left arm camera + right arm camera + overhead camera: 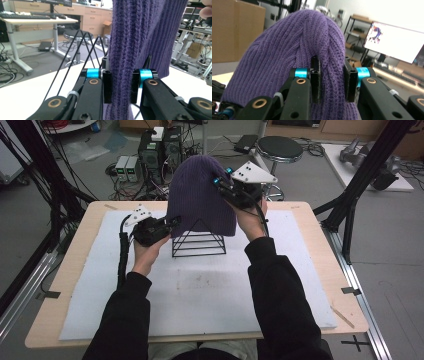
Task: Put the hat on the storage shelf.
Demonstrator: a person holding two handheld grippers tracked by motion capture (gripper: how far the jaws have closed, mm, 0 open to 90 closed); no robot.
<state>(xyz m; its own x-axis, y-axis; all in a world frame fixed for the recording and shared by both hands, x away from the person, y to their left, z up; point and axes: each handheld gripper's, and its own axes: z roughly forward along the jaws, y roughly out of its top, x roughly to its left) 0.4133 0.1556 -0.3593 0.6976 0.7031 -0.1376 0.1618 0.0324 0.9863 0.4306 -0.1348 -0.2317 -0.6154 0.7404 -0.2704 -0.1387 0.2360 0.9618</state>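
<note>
1. Purple knit beanie (200,195) held up over a black wire pyramid-shaped rack (198,239) near the middle of the table; the beanie's lower edge hangs down behind the rack's peak, hiding the upper back wires in the high view.
2. Left gripper (172,222) (low, at the beanie's bottom left corner) has its jaws pressed onto a bunched fold of the knit. In the left gripper view the fabric (125,62) runs upright between the two black pads, squeezed narrow there.
3. Right gripper (220,182) sits higher, at the upper right side of the beanie near its crown. Jaws pinching a ridge of the knit; the right gripper view shows the fold (330,75) gathered between the pads, the rounded crown swelling above it.
4. Beanie thus hangs slanted: left corner low, right side high.
5. Rack stands on the white foam mat (200,295) that covers most of the wooden table top (75,265). Its thin black wires (75,50) appear just behind the left jaws in the left gripper view.
6. Both forearms in black sleeves (280,290) come in from the near edge.
7. Background (beyond the table): computer towers (160,150) and a round black stool (280,147) on the floor.
</note>
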